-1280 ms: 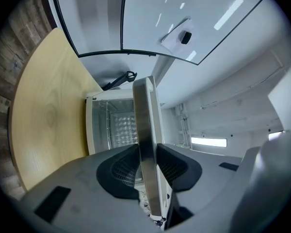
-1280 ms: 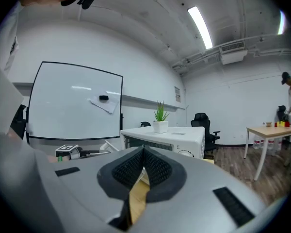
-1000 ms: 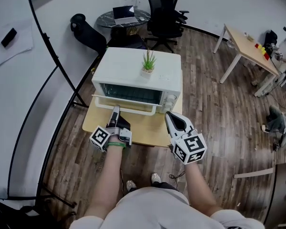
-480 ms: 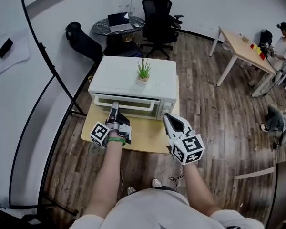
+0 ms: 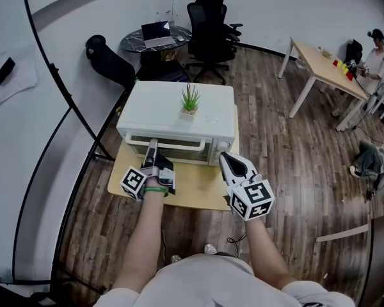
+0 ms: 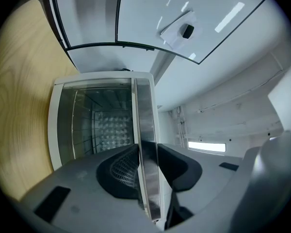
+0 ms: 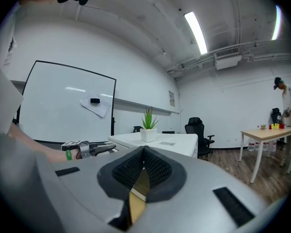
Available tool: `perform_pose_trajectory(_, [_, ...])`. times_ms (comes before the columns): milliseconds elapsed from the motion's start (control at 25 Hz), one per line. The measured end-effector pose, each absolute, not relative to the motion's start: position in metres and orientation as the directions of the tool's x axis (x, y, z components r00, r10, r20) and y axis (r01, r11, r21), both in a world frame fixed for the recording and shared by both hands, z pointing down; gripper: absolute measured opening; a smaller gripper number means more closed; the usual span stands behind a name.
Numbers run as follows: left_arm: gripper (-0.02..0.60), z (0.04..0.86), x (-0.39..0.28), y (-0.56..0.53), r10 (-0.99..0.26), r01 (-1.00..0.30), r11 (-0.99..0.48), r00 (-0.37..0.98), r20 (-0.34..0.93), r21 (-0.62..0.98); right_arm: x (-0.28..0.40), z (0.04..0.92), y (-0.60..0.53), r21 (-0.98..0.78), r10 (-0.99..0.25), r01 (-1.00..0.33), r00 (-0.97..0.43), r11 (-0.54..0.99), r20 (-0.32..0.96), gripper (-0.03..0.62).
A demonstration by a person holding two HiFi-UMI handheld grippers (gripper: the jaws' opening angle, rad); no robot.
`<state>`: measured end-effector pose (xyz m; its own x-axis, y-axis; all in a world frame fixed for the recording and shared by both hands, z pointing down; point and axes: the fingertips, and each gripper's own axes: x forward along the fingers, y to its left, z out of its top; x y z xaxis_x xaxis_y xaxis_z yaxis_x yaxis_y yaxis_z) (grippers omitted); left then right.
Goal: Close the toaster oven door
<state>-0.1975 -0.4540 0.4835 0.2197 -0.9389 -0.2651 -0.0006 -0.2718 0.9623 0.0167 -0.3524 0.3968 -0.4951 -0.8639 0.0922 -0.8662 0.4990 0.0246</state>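
A white toaster oven [image 5: 176,117] sits in the middle of the head view, on a small wooden table [image 5: 198,185]. A little green plant [image 5: 189,101] in a white pot stands on top of the oven. The oven's glass door [image 5: 179,151] stands upright against the front of the oven and looks shut. The left gripper [image 5: 152,144] reaches in from the lower left and touches the top edge of the door. In the left gripper view, its two black fingers are squeezed onto the shiny metal handle [image 6: 145,125] of the door, one finger on each side. The right gripper [image 5: 225,157] hangs over the table near the oven's lower right corner, not touching it. In the right gripper view, its fingers [image 7: 157,166] are pressed together at the tips with nothing between them. At the top of the head view there is a black office chair [image 5: 211,18] and a laptop [image 5: 157,31]. A person [image 5: 373,51] sits at the far upper right
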Motion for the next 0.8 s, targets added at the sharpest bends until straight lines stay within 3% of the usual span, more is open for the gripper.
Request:
perform_pose_trajectory(200, [0.110, 0.481, -0.199, -0.452, -0.934, -0.003, -0.293, 0.216, -0.285, 0.956, 0.017, 0.395, -0.351, 0.030, -0.862, -0.864, -0.498, 0.503, 0.091, 0.000])
perform_pose_trajectory(520, [0.164, 0.471, -0.203, -0.433, -0.927, 0.033, -0.310, 0.209, -0.310, 0.950, 0.012, 0.396, -0.345, 0.028, -0.854, -0.856, -0.512, 0.517, 0.096, 0.002])
perform_pose_trajectory(800, [0.114, 0.467, -0.208, -0.407, -0.918, -0.030, -0.340, 0.227, -0.325, 0.940, 0.003, 0.397, -0.340, 0.028, -0.842, -0.844, -0.531, 0.536, 0.091, 0.000])
